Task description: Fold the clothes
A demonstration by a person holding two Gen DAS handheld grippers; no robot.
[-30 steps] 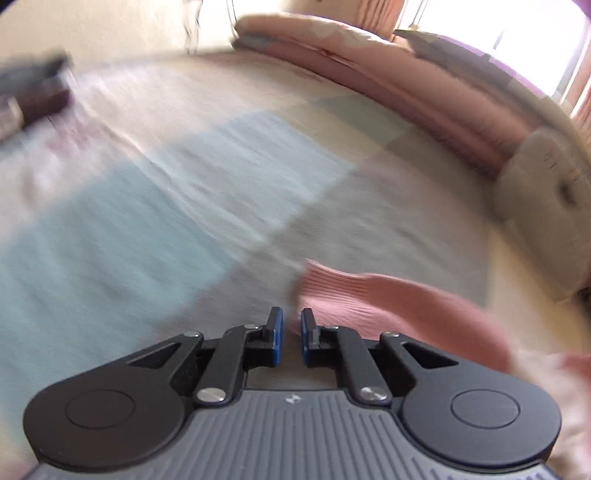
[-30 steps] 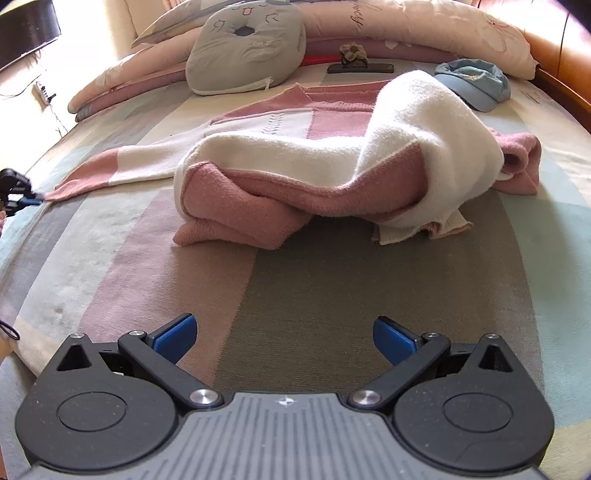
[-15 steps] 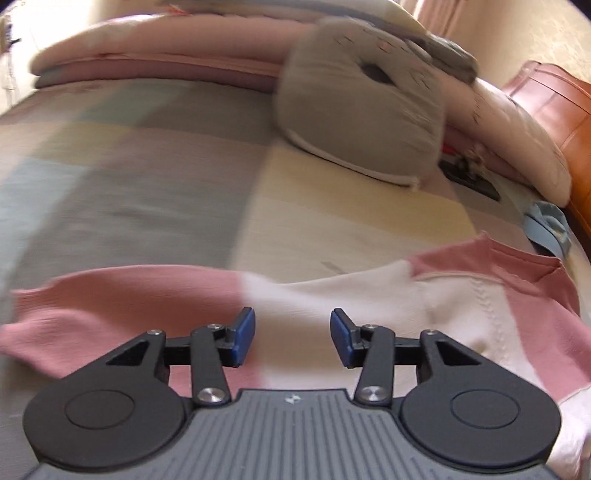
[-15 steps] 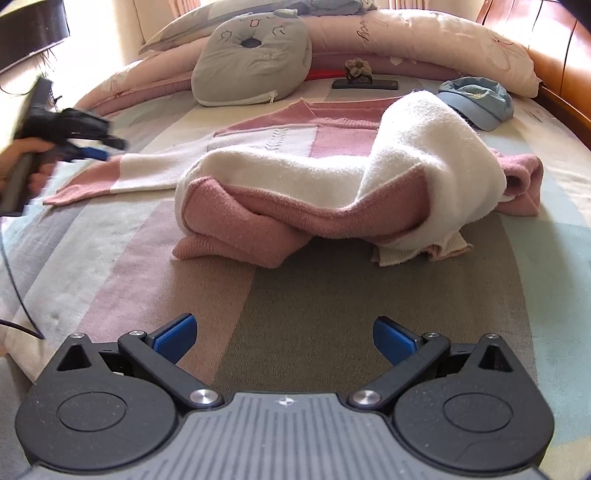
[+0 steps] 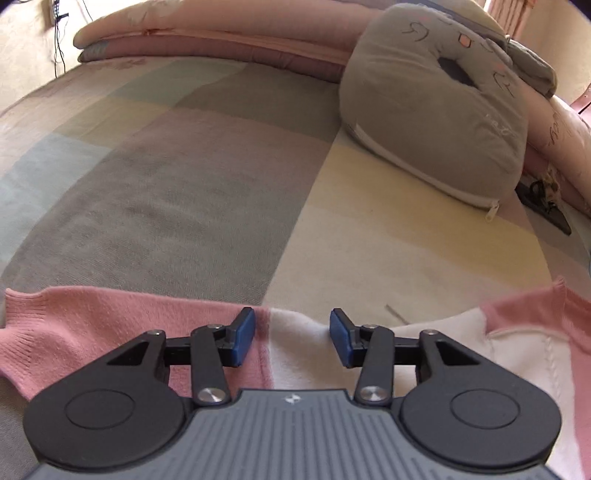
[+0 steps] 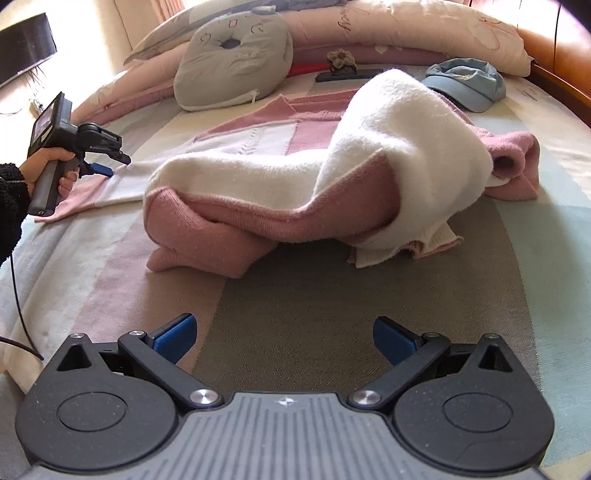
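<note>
Right wrist view takes in most of the bed [image 6: 332,302], spread with a patchwork cover of grey, pink, cream and pale blue blocks. A pink and white knitted sweater [image 6: 369,155] lies across the middle of it, bunched into a thick heap on the near side, with one sleeve [image 6: 110,184] stretched flat toward the left edge. Along the far side runs a row of pink pillows [image 6: 424,26], and a grey cat-face cushion [image 6: 232,62] leans against them. A light blue cap [image 6: 465,81] sits far right, just beyond the heap.

At the left edge, a hand [image 6: 48,166] in a dark cuff holds the left gripper [image 6: 107,166] low over that sleeve. From its own camera, the left gripper [image 5: 291,341] has its blue pads set partly apart, having just been opening, with the sleeve [image 5: 129,332] lying beneath and between them where pink meets white; the pads do not pinch it.

Nearest, the right gripper [image 6: 284,336] hovers over bare cover, short of the heap, pads spread wide and holding nothing.
</note>
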